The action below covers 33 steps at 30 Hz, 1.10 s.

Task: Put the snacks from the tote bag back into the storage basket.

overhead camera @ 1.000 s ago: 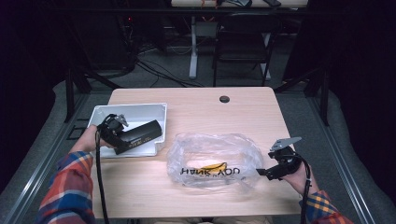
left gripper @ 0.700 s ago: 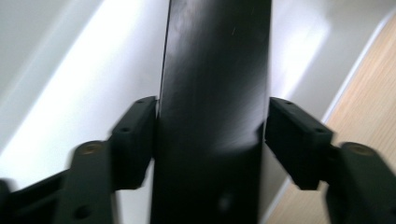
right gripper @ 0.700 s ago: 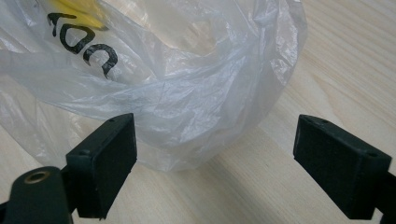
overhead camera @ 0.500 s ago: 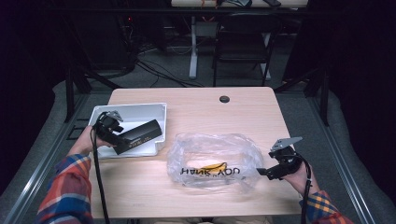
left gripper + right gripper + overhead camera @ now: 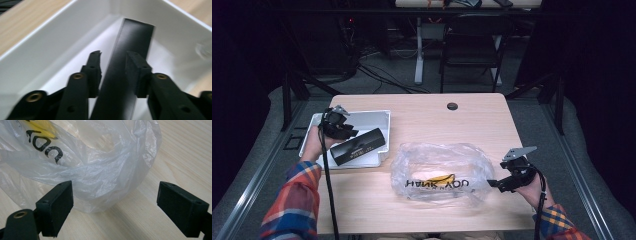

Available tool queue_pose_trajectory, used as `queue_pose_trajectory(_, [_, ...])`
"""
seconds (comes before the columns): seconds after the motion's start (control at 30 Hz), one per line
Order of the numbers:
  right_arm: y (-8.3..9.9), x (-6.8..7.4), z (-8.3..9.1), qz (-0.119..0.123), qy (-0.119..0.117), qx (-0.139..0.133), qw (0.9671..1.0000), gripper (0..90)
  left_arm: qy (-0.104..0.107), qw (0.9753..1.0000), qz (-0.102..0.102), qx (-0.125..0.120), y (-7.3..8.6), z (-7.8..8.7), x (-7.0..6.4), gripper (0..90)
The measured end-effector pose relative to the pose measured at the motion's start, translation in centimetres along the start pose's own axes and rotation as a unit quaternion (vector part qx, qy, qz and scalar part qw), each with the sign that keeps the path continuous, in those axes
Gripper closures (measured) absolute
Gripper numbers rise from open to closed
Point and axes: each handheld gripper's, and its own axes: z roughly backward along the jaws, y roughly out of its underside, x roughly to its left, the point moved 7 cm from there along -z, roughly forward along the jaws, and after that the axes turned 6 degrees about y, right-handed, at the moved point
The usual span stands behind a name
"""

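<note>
A long black box [image 5: 359, 146] lies slanted in the white tray [image 5: 377, 117] at the table's left. My left gripper [image 5: 343, 131] is over the tray's left part, shut on the box. In the left gripper view the black box [image 5: 135, 35] runs between both jaws of the left gripper [image 5: 114, 53] toward a corner of the tray [image 5: 62, 27]. A clear plastic bag [image 5: 439, 172] with black lettering and a yellow mark lies mid-table. My right gripper [image 5: 494, 184] is at its right edge. In the right gripper view the right gripper [image 5: 116, 195] is open wide, the bag [image 5: 87, 157] bulging between the jaws.
The wooden table [image 5: 432, 120] has a small dark round cap [image 5: 452, 106] near its far edge. Bare wood [image 5: 185, 150] lies right of the bag. Behind the table stand a chair [image 5: 469, 50] and desk legs, with cables on the floor.
My left gripper has shifted slightly left and away with the black box in it. The right gripper and the bag have stayed put.
</note>
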Motion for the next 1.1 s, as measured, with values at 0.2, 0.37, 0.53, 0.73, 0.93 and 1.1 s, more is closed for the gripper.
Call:
queue_pose_trajectory(0.2, [0.1, 0.0, 0.0, -0.001, 0.001, 0.000, 1.0000, 13.5, -0.043, 0.9982, 0.039, 0.014, -1.1, -1.8, 0.2, 84.6])
queue_pose_trajectory(0.37, [0.1, 0.0, -0.1, 0.001, 0.000, 0.000, 1.0000, 13.7, -0.055, 0.9965, 0.058, 0.025, -1.6, -3.3, 0.3, 87.6])
queue_pose_trajectory(0.53, [0.2, 0.1, -0.2, 0.002, -0.004, 0.003, 1.0000, 14.0, -0.052, 0.9951, 0.076, 0.034, -1.7, -4.9, 0.4, 89.2])
queue_pose_trajectory(0.73, [0.3, 0.2, -0.1, 0.002, -0.002, 0.006, 1.0000, 14.2, -0.047, 0.9948, 0.080, 0.041, -1.9, -6.7, 0.0, 89.7])
queue_pose_trajectory(0.93, [0.3, 0.2, -0.1, 0.002, -0.003, 0.007, 1.0000, 14.3, -0.027, 0.9955, 0.073, 0.054, -1.7, -7.0, -0.6, 89.9])
queue_pose_trajectory(1.1, [0.3, 0.2, -0.2, 0.003, -0.002, 0.003, 1.0000, 14.4, -0.017, 0.9957, 0.070, 0.058, -1.6, -6.8, -1.2, 89.9])
